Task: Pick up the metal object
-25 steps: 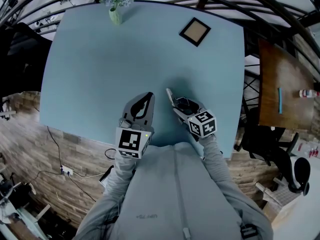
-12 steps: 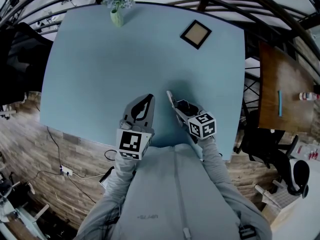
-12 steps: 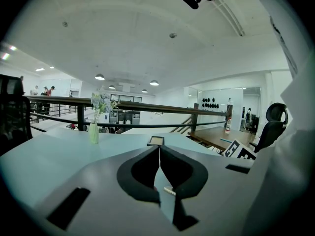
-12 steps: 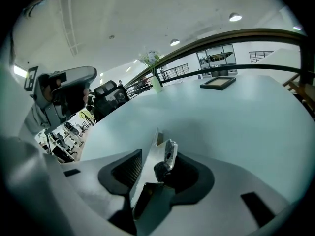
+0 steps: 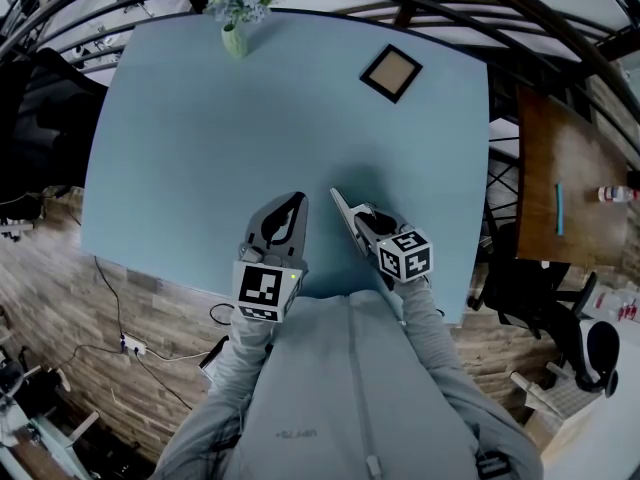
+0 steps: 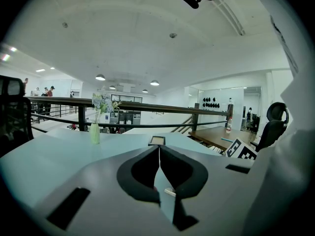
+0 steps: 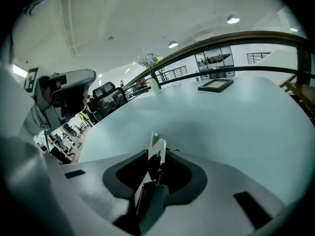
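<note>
The metal object (image 7: 157, 145) is a thin, flat, shiny piece. It stands on edge between the jaws of my right gripper (image 7: 154, 157) and sticks out past the tips. In the head view it shows as a pale sliver (image 5: 338, 202) ahead of the right gripper (image 5: 347, 214), low over the light blue table (image 5: 200, 118) near its front edge. The right jaws are closing and look pressed onto the piece. My left gripper (image 5: 294, 201) rests just to the left, shut (image 6: 159, 149) with nothing in it.
A green vase with pale flowers (image 5: 233, 8) stands at the table's far edge. A small picture frame (image 5: 391, 66) lies at the far right. A brown side table (image 5: 565, 168) and a black office chair (image 5: 520, 268) stand to the right.
The right gripper's jaws have narrowed around the metal piece and its tip has drifted slightly left. The left gripper has stayed put.
</note>
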`<action>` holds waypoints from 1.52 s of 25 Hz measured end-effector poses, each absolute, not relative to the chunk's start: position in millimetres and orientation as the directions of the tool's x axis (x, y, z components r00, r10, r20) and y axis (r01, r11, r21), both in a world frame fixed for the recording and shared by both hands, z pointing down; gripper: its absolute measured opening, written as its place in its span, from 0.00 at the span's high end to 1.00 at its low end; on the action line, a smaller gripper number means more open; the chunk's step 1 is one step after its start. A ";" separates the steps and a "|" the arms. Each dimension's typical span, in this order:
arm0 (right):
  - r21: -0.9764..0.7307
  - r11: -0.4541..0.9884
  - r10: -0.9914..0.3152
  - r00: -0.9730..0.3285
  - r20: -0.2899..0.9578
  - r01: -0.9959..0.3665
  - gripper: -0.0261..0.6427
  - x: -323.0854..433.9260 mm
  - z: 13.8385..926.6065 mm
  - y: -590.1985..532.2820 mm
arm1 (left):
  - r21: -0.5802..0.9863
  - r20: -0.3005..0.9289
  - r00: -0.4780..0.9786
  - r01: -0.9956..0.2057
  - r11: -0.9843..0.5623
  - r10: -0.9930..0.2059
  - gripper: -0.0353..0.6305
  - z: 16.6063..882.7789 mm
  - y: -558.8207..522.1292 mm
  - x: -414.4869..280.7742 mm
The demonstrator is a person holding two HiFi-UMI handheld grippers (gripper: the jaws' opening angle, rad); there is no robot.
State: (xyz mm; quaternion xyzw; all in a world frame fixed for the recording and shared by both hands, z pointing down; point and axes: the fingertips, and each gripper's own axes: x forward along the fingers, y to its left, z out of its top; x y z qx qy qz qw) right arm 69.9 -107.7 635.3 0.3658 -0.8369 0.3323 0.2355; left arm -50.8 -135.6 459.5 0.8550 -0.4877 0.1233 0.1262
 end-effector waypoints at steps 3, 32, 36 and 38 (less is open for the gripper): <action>-0.380 0.518 -0.459 -0.624 0.633 -0.766 0.81 68.1 632.6 -108.5 | 0.093 0.333 0.492 -0.866 -0.491 -0.804 0.91 458.6 -136.1 -52.2; -0.298 0.559 -0.594 -0.624 0.508 -0.774 0.82 76.0 577.3 -115.7 | 0.064 0.282 0.508 -0.856 -0.512 -0.814 0.91 436.4 -128.7 -48.8; -0.270 0.561 -0.630 -0.616 0.473 -0.782 0.82 80.4 557.4 -117.2 | 0.055 0.268 0.514 -0.852 -0.520 -0.815 0.91 427.6 -126.2 -46.9; -0.253 0.562 -0.650 -0.610 0.453 -0.787 0.82 82.2 546.6 -118.4 | 0.051 0.273 0.517 -0.850 -0.525 -0.811 0.91 425.7 -123.8 -47.4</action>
